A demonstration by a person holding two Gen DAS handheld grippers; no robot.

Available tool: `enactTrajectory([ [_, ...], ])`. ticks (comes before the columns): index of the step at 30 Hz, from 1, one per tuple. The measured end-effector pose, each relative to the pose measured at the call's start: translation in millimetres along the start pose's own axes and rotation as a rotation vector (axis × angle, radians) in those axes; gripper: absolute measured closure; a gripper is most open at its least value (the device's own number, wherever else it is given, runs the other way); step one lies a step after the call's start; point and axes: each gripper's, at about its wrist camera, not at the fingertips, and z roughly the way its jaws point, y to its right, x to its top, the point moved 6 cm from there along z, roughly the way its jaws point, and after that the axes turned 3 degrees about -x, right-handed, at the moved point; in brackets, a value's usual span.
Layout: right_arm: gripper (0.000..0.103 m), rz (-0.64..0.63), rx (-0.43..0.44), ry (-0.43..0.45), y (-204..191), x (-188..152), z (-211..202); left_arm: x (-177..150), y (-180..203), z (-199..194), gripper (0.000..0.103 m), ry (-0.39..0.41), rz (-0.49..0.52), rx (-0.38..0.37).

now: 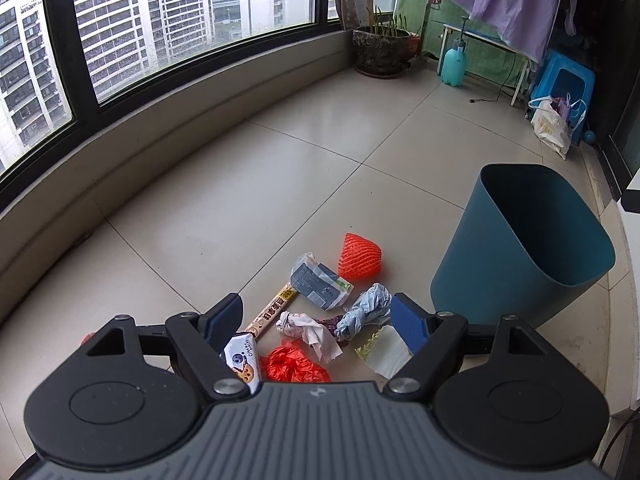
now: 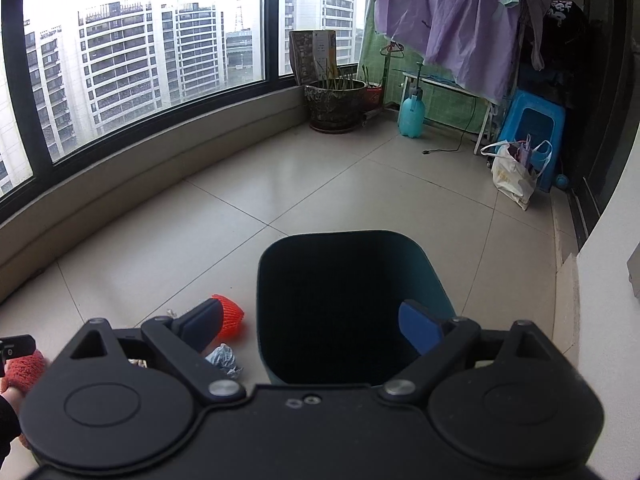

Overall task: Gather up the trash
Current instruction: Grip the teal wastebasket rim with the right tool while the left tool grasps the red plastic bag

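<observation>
On floor by window: trash pile just left of teal bin. L gripper spread wide above pile, empty. R gripper agape over bin mouth, empty. Pick step pending; next: drop L onto one piece, pinch.

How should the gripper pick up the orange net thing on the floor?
Probably from above, pinching the orange foam net across its narrower rounded top. It lies on the floor apart from the other scraps, so the open left gripper has room on both sides.
</observation>
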Motion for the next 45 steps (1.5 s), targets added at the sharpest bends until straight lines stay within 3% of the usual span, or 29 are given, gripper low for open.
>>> enactTrajectory([
  [2,0.009,-0.001,-0.048,-0.007,17,5,13,1,0,8,0.022,-0.008,0.011,0.009],
  [5,0.022,0.031,-0.084,-0.055,47,6,40,2,-1,22,0.022,-0.029,0.020,0.010],
  [14,0.025,0.146,-0.151,-0.245,116,-16,119,-8,4,65,0.022,-0.109,0.068,-0.013],
  [16,0.030,0.161,-0.156,-0.282,124,-22,131,-13,3,77,0.022,-0.134,0.074,-0.013],
  [21,0.048,0.201,-0.148,-0.312,134,-35,152,-29,-9,112,0.022,-0.222,0.059,0.000],
  [25,0.056,0.243,-0.120,-0.320,134,-43,159,-48,-18,142,0.022,-0.300,0.048,0.009],
  [28,0.072,0.281,-0.100,-0.334,130,-49,161,-61,-19,165,0.022,-0.355,0.049,0.012],
  [32,0.080,0.218,-0.139,-0.337,127,-50,166,-76,-18,195,0.022,-0.412,0.046,-0.001],
  [34,0.089,0.213,-0.159,-0.343,127,-51,168,-90,-19,214,0.022,-0.460,0.028,0.029],
  [45,0.092,0.177,-0.200,-0.345,123,-55,168,-143,-28,298,0.023,-0.600,-0.026,0.138],
])
